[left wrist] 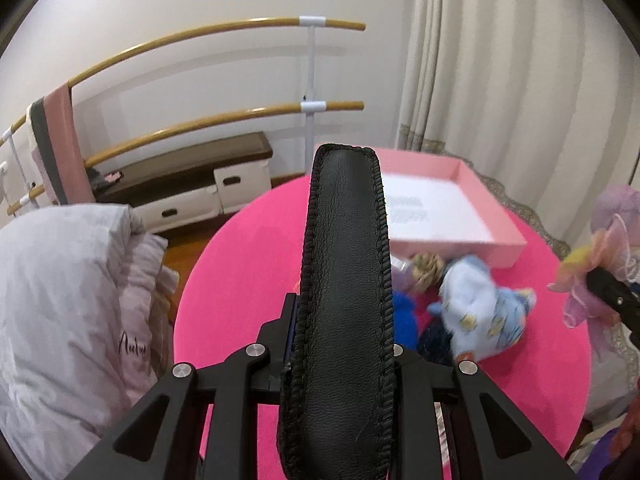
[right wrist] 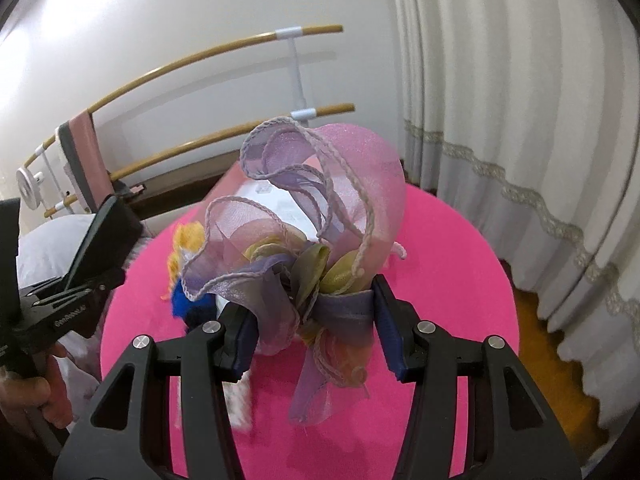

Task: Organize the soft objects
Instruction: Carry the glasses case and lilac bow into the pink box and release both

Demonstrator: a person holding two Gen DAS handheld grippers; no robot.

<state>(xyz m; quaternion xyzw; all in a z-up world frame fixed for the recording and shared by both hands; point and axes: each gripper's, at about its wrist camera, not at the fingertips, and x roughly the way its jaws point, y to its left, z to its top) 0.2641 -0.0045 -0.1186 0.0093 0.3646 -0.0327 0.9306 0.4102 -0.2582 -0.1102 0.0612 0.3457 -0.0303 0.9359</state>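
Observation:
My left gripper (left wrist: pixel 344 344) is shut on a black leather pouch (left wrist: pixel 344 280) that stands up between its fingers and hides the table's middle. My right gripper (right wrist: pixel 316 320) is shut on a lilac and pink organza bow (right wrist: pixel 304 216), held above the round pink table (right wrist: pixel 460 280); the bow also shows at the right edge of the left wrist view (left wrist: pixel 608 256). A light blue plush toy (left wrist: pixel 484 312), a blue knitted piece (left wrist: pixel 404 316) and a tan braided piece (left wrist: pixel 428 272) lie on the table (left wrist: pixel 240 280) before an open pink box (left wrist: pixel 460 208).
A grey padded coat (left wrist: pixel 64 312) lies left of the table. A low bench with white drawers (left wrist: pixel 192 184) and wooden barre rails (left wrist: pixel 224 36) stand at the back wall. Cream curtains (right wrist: pixel 520 120) hang at the right. The left gripper's body (right wrist: pixel 72 280) shows left in the right wrist view.

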